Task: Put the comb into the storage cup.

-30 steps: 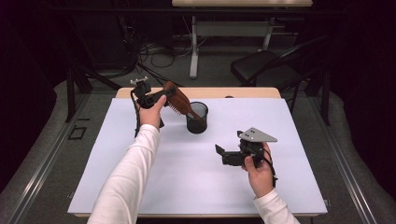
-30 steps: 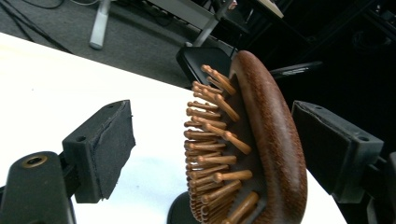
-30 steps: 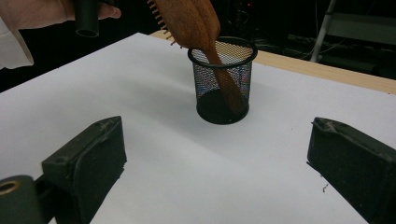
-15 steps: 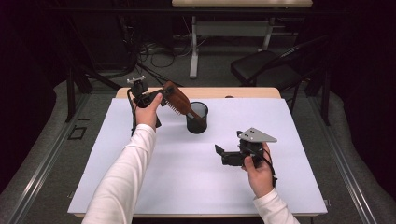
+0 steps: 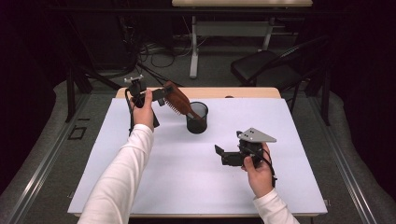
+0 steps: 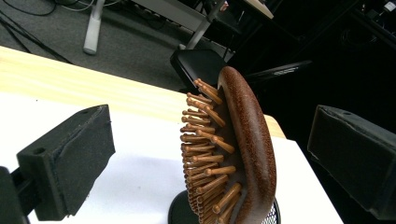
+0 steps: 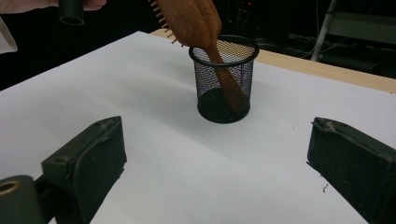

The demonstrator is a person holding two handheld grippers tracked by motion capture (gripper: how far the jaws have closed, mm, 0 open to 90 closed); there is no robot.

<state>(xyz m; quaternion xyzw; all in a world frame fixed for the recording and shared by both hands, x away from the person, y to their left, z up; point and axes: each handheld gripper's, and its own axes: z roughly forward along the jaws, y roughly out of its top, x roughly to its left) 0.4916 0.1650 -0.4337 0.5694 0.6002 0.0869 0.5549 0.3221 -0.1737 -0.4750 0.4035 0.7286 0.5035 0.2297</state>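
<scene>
A brown wooden hairbrush (image 5: 177, 99) stands handle-down in a black mesh cup (image 5: 197, 119) at the back of the white-covered table (image 5: 187, 182), its head leaning left over the rim. My left gripper (image 5: 161, 95) is level beside that head. In the left gripper view its jaws have just been opening; the brush (image 6: 247, 140) stands between the fingers (image 6: 70, 158) with a gap on each side. My right gripper (image 5: 220, 156) rests open near the table's right, pointing left. The right gripper view looks at the cup (image 7: 224, 79) and brush (image 7: 196, 18) past empty jaws.
A strip of bare wooden tabletop (image 5: 233, 92) shows behind the white cover. Beyond the table are a black chair (image 5: 266, 67), a desk leg (image 5: 194, 51) and cables on the floor. Wide white surface lies between the cup and the front edge.
The left jaws have spread apart off the brush head and the hand has drawn slightly left. The brush stays leaning in the cup. The right gripper has not moved.
</scene>
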